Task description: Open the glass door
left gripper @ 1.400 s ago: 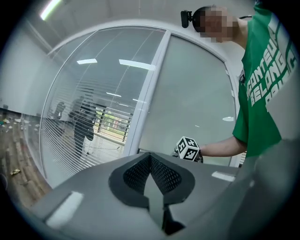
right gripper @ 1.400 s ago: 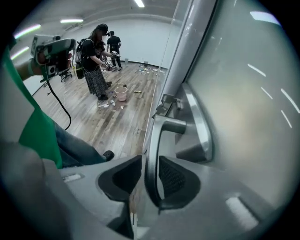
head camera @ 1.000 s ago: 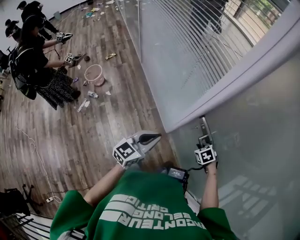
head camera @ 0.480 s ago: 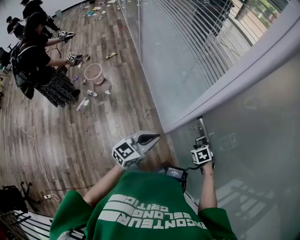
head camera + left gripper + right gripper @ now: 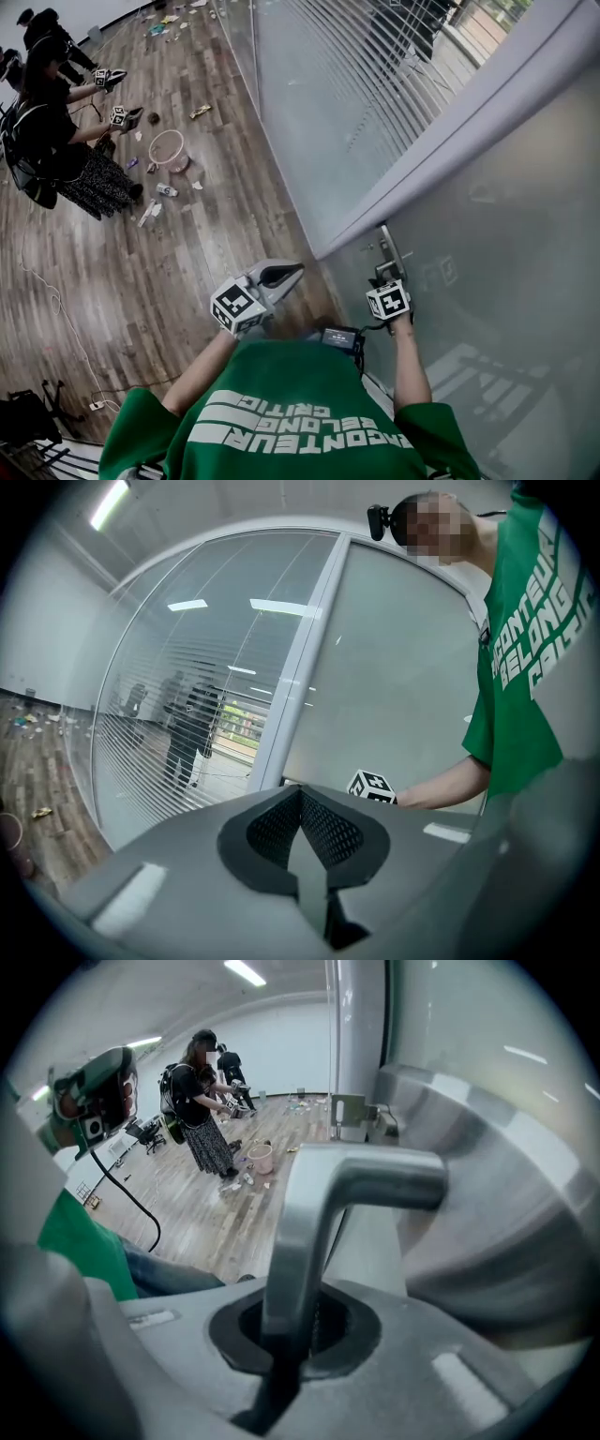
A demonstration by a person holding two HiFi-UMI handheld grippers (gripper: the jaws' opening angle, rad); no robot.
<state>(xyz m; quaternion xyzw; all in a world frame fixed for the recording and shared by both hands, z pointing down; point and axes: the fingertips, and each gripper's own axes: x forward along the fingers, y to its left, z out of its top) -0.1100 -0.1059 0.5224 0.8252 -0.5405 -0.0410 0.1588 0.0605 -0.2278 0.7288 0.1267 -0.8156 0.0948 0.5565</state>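
The frosted glass door (image 5: pixel 506 262) fills the right side of the head view, hung beside a grey frame post (image 5: pixel 450 150). Its metal lever handle (image 5: pixel 388 251) sticks out near the door's edge. My right gripper (image 5: pixel 386 279) points steeply down and is shut on that handle. In the right gripper view the handle's bent lever (image 5: pixel 319 1232) runs down between the closed pads of the right gripper (image 5: pixel 291 1330). My left gripper (image 5: pixel 281 274) hangs level over the wood floor, left of the door, shut with nothing in it. The left gripper view shows the left gripper (image 5: pixel 302 832) aimed at the door.
A glass wall with blinds (image 5: pixel 328 84) runs away from the door. People with grippers (image 5: pixel 56 141) stand at the far left beside a pink bucket (image 5: pixel 169 148) and scattered litter. A cable (image 5: pixel 56 309) trails over the floor. A black box (image 5: pixel 339 337) hangs at my waist.
The head view has drifted, so the whole scene sits a little further left and up. Both grippers keep their places, and the right one stays on the handle.
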